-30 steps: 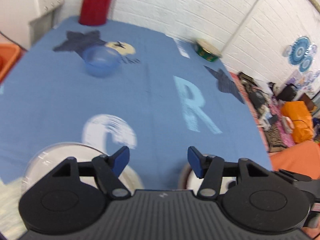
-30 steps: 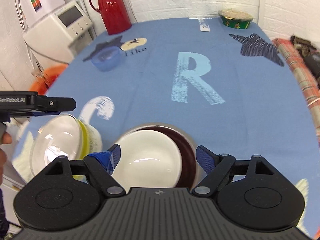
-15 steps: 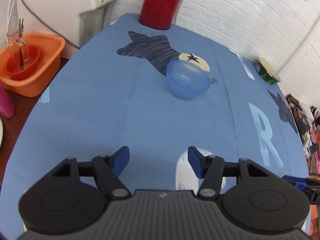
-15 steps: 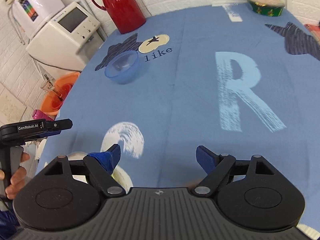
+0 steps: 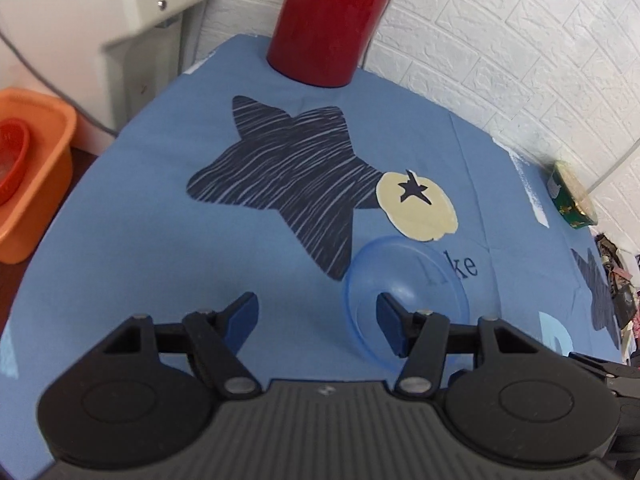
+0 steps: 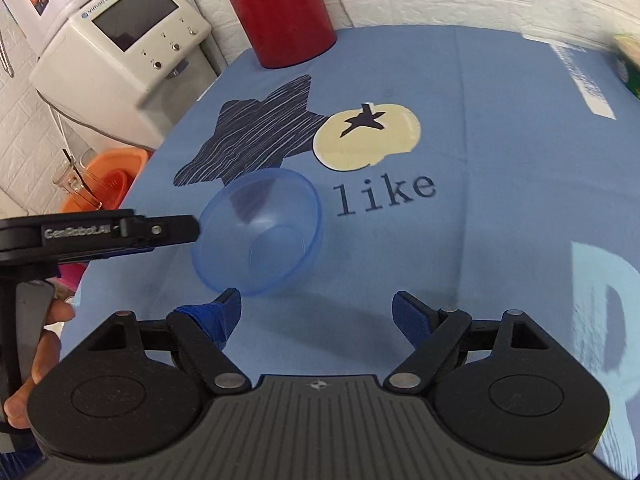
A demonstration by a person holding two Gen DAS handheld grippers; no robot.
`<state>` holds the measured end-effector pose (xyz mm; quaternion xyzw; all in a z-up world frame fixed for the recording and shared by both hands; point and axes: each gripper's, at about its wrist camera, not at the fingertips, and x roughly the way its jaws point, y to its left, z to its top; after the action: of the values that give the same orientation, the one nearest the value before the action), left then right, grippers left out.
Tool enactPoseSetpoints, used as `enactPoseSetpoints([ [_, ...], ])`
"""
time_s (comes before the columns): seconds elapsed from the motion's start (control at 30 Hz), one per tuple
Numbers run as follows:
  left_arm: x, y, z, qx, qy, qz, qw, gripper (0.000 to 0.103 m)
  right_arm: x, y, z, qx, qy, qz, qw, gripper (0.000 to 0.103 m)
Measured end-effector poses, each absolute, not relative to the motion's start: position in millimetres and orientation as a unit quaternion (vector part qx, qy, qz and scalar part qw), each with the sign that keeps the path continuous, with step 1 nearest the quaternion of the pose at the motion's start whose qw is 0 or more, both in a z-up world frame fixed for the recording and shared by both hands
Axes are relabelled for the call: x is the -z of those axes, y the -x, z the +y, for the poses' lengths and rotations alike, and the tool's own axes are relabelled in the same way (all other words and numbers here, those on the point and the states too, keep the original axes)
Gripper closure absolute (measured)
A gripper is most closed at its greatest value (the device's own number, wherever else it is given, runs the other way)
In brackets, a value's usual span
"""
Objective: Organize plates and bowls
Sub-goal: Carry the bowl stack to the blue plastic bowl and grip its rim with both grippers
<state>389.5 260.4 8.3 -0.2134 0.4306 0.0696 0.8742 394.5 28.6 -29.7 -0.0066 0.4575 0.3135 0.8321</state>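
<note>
left wrist view is showing the blue bowl [image 5: 404, 292] sitting upright on the blue tablecloth [image 5: 160, 240], just below the cream circle [image 5: 418, 208] and partly over the printed word "like". the bowl is lying ahead and to the right of the left gripper [image 5: 318, 318], whose fingers are spread wide and holding nothing; its right fingertip [image 5: 390, 330] is sitting over the bowl's near rim, while the other is hanging over bare cloth, so the rim's left edge is falling between the two (a round bowl has no long axis to line up with). in the right wrist view the same bowl [image 6: 258, 230] is lying ahead and to the left of the right gripper [image 6: 318, 318], which is also gaping and empty. the left gripper [image 6: 168, 232] is reaching in from the left there, its tip touching or nearly touching the bowl's rim. the left one is judged nearer, so the pinch likely falls to it. the red thermos [image 5: 328, 20] is standing well apart at the table's far end.
</note>
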Motion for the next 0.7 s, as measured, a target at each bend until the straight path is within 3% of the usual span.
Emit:
enactPoseSetpoints([
  [0.6,20,-439,247,-0.020,0.173,0.450,0.876,0.045,39,-396,96,-0.377,0.122,0.402,0.825,0.037],
  [0.63,20,-439,246,-0.014,0.167,0.453,0.875,0.049,41,-397,97,-0.377,0.119,0.406,0.824,0.037],
  [0.7,19,-441,244,0.007,0.152,0.467,0.871,0.069,45,-399,98,-0.377,0.106,0.419,0.819,0.037],
])
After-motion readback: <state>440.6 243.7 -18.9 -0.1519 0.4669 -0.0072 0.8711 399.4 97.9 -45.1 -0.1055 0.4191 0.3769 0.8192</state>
